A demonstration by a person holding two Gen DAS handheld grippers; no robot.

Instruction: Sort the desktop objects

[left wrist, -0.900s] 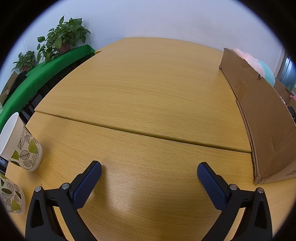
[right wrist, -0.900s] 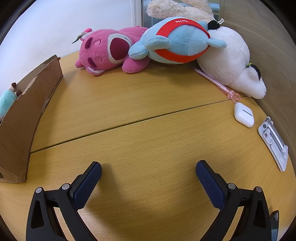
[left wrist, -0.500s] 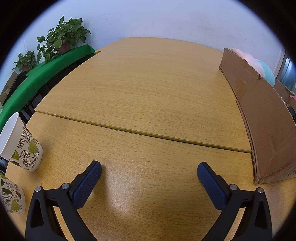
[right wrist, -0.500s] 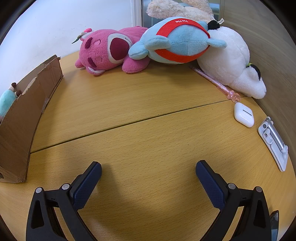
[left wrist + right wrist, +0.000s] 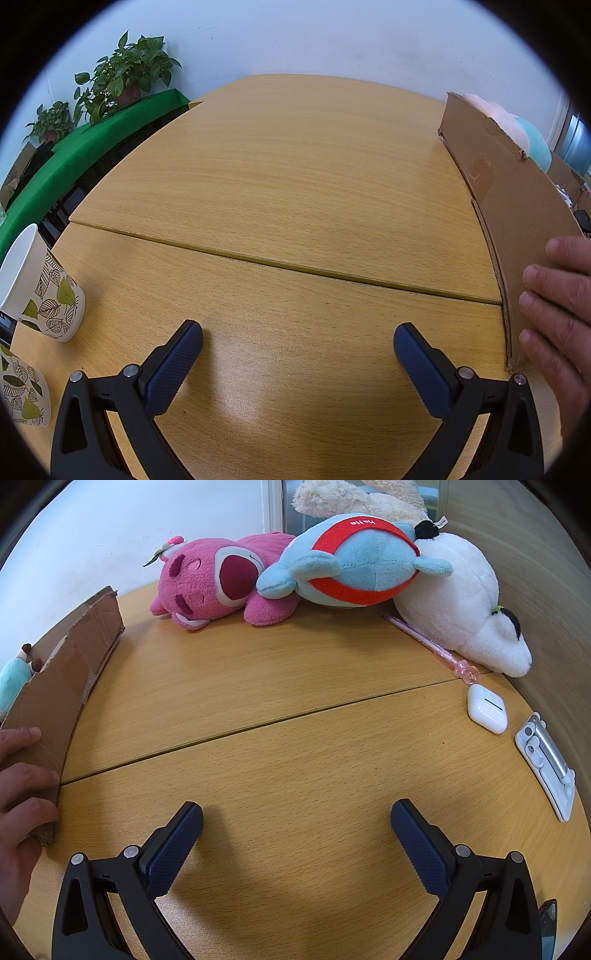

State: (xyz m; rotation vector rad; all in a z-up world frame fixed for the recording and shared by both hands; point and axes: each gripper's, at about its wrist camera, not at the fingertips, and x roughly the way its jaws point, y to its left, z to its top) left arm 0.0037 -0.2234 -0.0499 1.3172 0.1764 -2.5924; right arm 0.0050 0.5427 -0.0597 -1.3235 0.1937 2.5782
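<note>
Above bare table [image 5: 295, 177], both grippers' fingers [image 5: 173, 365] gape wide, empty.

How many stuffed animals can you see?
5: pink bear, blue one and white one at the table's back, cream one behind, teal one inside the box. More may hide.

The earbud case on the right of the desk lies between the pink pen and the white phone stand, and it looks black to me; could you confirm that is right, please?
Not quite: the earbud case is white, not black, as the right wrist view shows. It does lie between the pink pen and the white phone stand.
</note>
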